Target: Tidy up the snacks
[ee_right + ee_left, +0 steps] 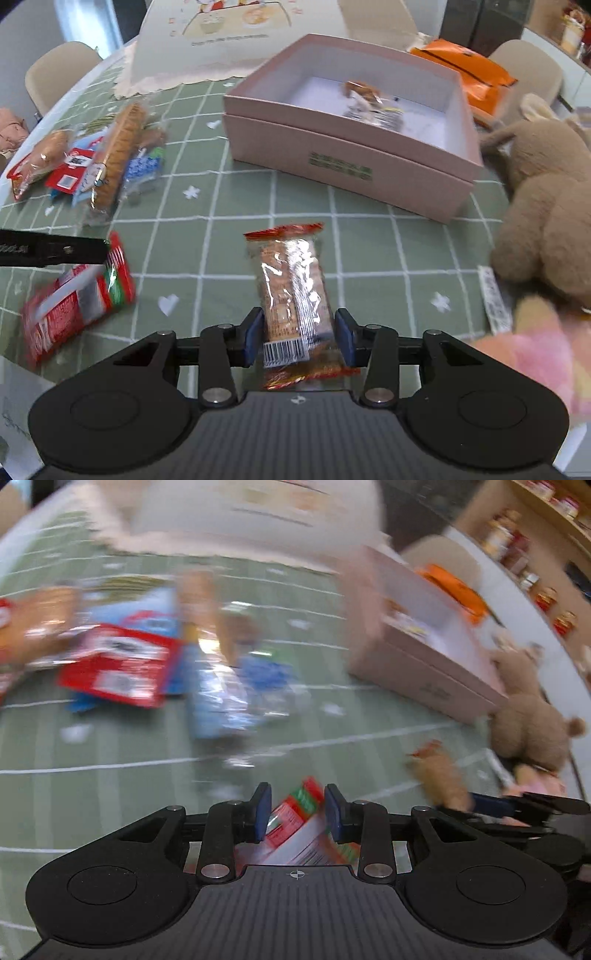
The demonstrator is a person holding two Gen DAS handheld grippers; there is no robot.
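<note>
The left tongs [297, 812] are closed on a red and green snack packet [295, 823], held low over the green checked tabletop [369, 251] at the near left. The right tongs [298, 338] grip a clear-wrapped biscuit bar [293, 291] by its near end, the far end pointing toward the pink box [343, 162]. That box sits open at the far middle with a few wrapped snacks [373, 105] inside. A pile of other snacks [96, 158] lies at the far left. A brown plush toy [546, 195] sits just right of the box.
</note>
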